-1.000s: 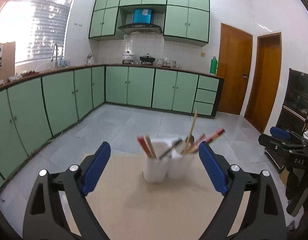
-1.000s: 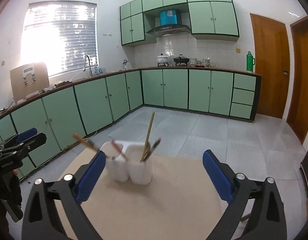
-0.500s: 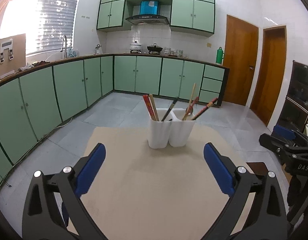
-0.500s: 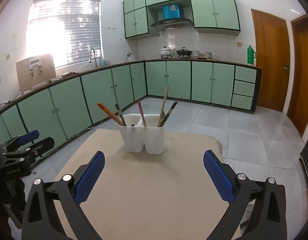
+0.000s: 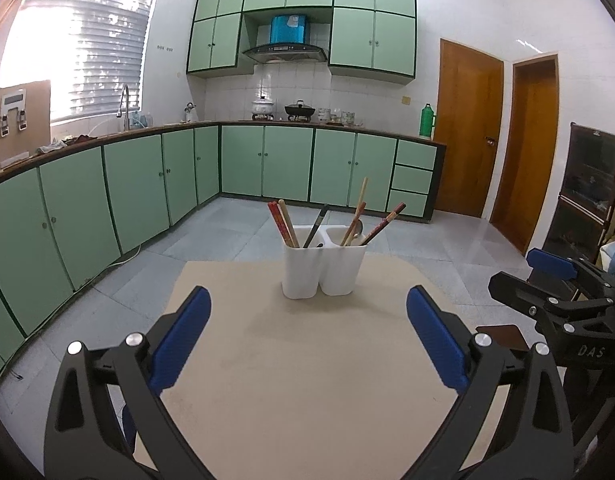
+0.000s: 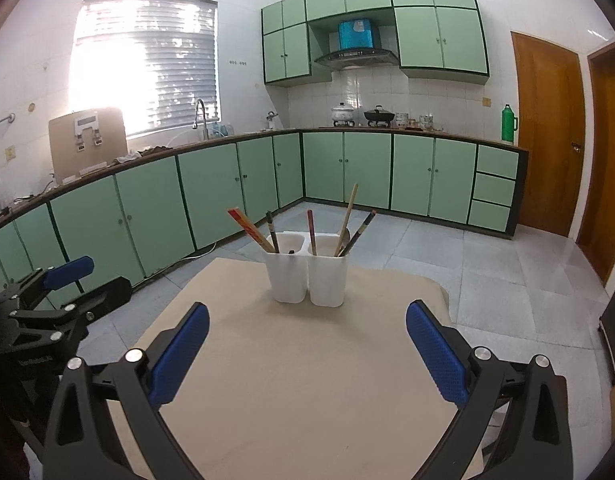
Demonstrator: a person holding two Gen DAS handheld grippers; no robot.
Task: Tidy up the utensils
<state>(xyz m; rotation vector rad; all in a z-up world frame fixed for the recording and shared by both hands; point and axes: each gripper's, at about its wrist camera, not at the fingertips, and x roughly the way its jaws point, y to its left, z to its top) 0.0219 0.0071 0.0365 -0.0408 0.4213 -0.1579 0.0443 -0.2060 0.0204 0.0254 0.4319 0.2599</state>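
Observation:
A white two-compartment utensil holder (image 5: 323,270) stands upright near the far edge of a beige table (image 5: 299,380). It also shows in the right wrist view (image 6: 307,278). Chopsticks (image 5: 283,226) and dark-handled utensils lean in its left compartment; chopsticks and a spoon (image 5: 357,228) lean in its right one. My left gripper (image 5: 307,312) is open and empty, above the table, well short of the holder. My right gripper (image 6: 307,328) is open and empty, also back from the holder. Each gripper shows at the edge of the other's view.
The table (image 6: 307,380) is small, with floor tiles around it. Green cabinets (image 5: 107,200) run along the left and back walls. Wooden doors (image 5: 467,128) stand at the right. A dark shelf unit (image 5: 587,192) is at the far right.
Both grippers have pulled back and risen from the holder, which now looks smaller, sharper and farther away. More table shows. Both stay open.

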